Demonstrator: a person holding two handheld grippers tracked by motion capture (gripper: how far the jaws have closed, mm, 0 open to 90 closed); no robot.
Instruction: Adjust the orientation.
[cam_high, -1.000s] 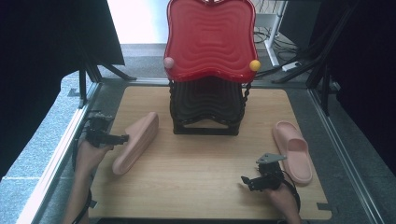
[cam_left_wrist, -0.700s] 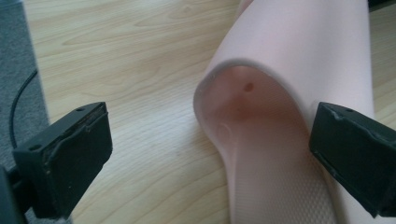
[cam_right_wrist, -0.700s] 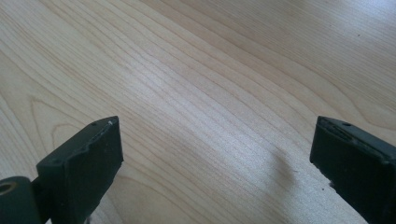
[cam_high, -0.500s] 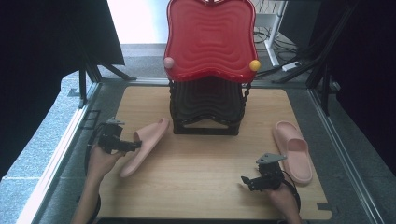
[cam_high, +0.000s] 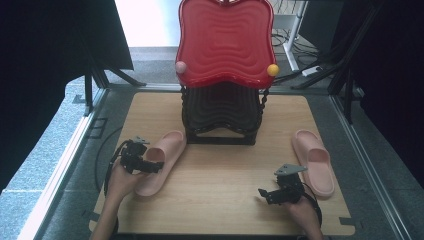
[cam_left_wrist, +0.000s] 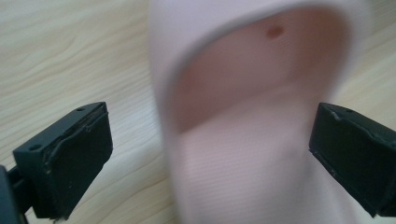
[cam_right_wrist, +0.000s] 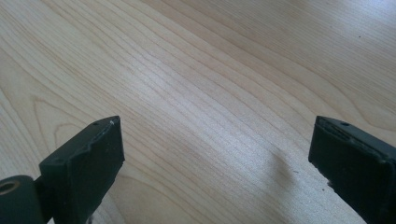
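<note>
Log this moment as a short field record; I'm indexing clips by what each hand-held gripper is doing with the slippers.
Surface: wooden table
Left hand-held gripper: open, jaws straddle the left pink slipper, which lies sole down by the table's left side
Right hand-held gripper: open, bare wood between its jaws
Right pink slipper: flat near the table's right edge, just beside the right hand-held gripper, not held
Rack: black stand at the back centre, with a red wavy tray above it

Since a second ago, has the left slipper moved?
Yes. The left slipper has tipped from its edge to lie sole-down, its toe now nearer the black stand. The left gripper has open jaws around it.
</note>
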